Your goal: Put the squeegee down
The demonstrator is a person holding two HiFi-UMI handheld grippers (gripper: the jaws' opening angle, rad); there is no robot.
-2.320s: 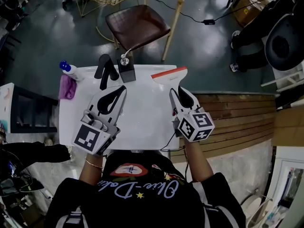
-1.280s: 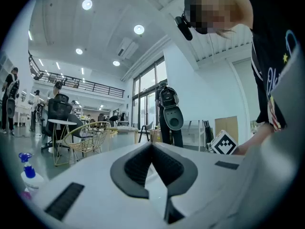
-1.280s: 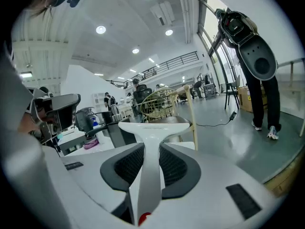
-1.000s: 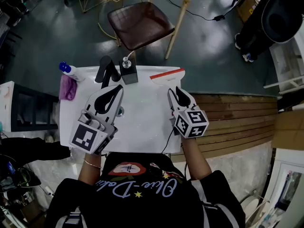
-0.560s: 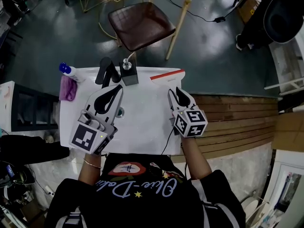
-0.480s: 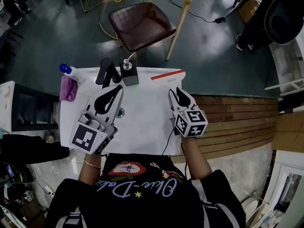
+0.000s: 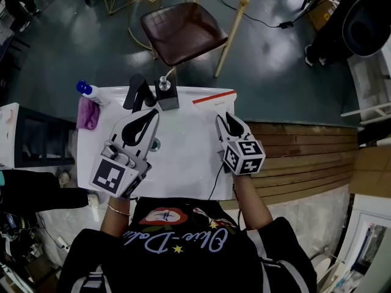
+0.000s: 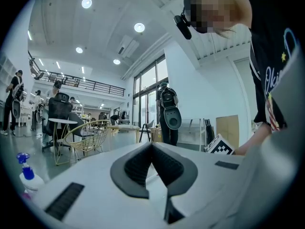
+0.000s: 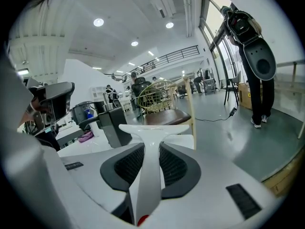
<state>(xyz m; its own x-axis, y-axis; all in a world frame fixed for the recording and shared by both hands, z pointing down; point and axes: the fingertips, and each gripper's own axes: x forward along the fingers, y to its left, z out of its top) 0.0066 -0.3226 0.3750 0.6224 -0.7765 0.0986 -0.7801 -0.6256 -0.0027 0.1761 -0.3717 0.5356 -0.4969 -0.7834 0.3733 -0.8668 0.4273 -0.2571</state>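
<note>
The squeegee (image 7: 215, 96) is white with a red blade edge. It hangs over the far right corner of the white table (image 7: 183, 160). My right gripper (image 7: 227, 116) is shut on its handle. In the right gripper view the white handle runs up between the dark pads of my right gripper (image 9: 151, 146) to the T-shaped head of the squeegee (image 9: 157, 129). My left gripper (image 7: 151, 112) is over the left half of the table. In its own view the left gripper (image 8: 152, 147) has its pads closed together with nothing between them.
A black box with a metal pump (image 7: 166, 93) and a black curved object (image 7: 137, 89) stand at the table's far edge. A blue-capped spray bottle (image 7: 86, 89) and a purple cloth (image 7: 87, 113) lie at the far left. A brown chair (image 7: 183, 32) stands beyond the table.
Hardly anything differs. The right gripper still holds the squeegee at the far right corner, shifted only slightly. The left gripper has stayed where it was.
</note>
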